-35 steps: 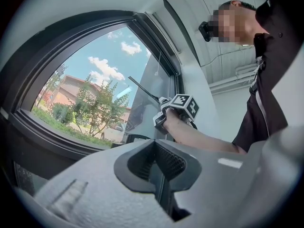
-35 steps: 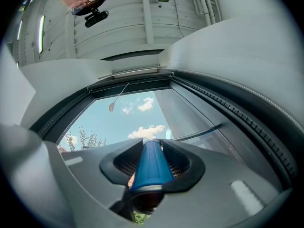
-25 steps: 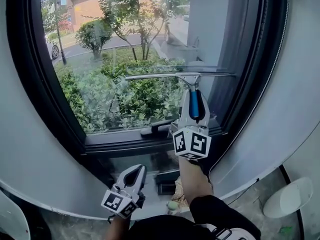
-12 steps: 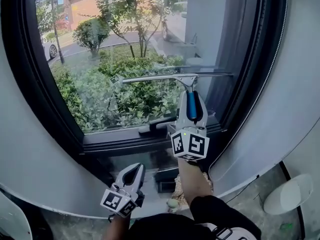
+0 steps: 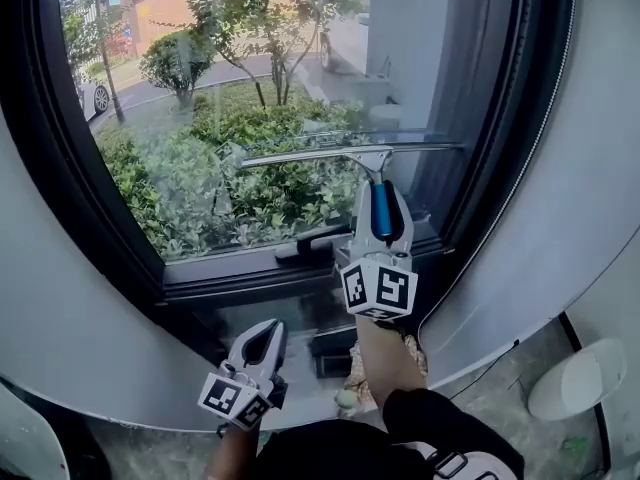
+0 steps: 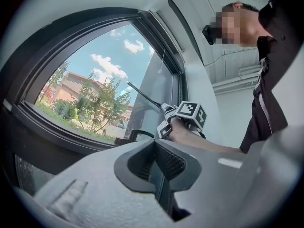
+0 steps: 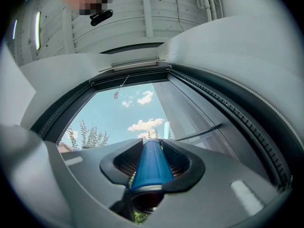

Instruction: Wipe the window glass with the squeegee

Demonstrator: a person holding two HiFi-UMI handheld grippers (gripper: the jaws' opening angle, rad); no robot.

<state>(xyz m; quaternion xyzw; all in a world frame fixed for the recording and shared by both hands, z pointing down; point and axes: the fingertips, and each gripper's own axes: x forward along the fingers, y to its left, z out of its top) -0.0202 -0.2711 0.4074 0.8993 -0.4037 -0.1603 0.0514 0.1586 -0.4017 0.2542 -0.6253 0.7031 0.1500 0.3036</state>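
Two tools: right tool (image 5: 380, 192) pinches the squeegee (image 5: 345, 154), blade on window glass (image 5: 200, 118) beside the right frame (image 5: 492, 118); left tool (image 5: 263, 339) pressed together, low.

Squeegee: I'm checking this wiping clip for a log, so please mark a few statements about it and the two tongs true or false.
1. The right tongs are shut on the blue handle of the squeegee. True.
2. The left tongs hold a cloth. False: they are shut with nothing between them, hanging low, below the bottom frame.
3. The blade runs roughly level across the window glass. True.
4. The blade sits at the very top of the pane. False: it is low on the pane, a short way above the bottom frame.
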